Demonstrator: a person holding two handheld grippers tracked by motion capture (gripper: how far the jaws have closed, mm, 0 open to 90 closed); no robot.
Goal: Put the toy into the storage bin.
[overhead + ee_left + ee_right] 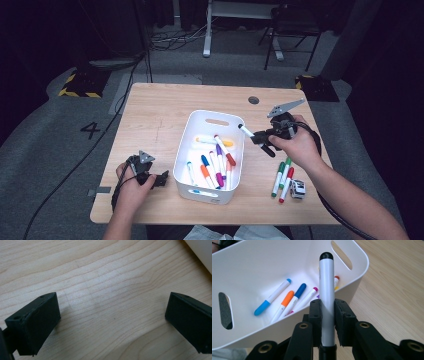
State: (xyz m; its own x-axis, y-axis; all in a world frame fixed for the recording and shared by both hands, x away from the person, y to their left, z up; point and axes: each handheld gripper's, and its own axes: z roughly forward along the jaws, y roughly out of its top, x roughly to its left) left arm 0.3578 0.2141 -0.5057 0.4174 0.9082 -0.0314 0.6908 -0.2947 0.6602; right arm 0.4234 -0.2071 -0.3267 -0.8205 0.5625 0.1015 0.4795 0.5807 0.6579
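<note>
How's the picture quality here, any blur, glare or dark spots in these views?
High view: table well lit, surroundings dark, slightly soft. Left gripper view: wood grain sharp, jaws cast soft shadows. Right gripper view: marker sharp, white bin bright without harsh glare, nearest gripper parts a little blurred.

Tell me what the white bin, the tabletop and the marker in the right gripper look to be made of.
White bin: probably moulded plastic, smooth and slightly glossy, with rounded corners and cut-out handles.
Tabletop: pale wood or a wood-look laminate; grain lines show, matte finish.
Marker: likely plastic, a smooth white barrel with a black end, clamped between the jaws of the right gripper.
</note>
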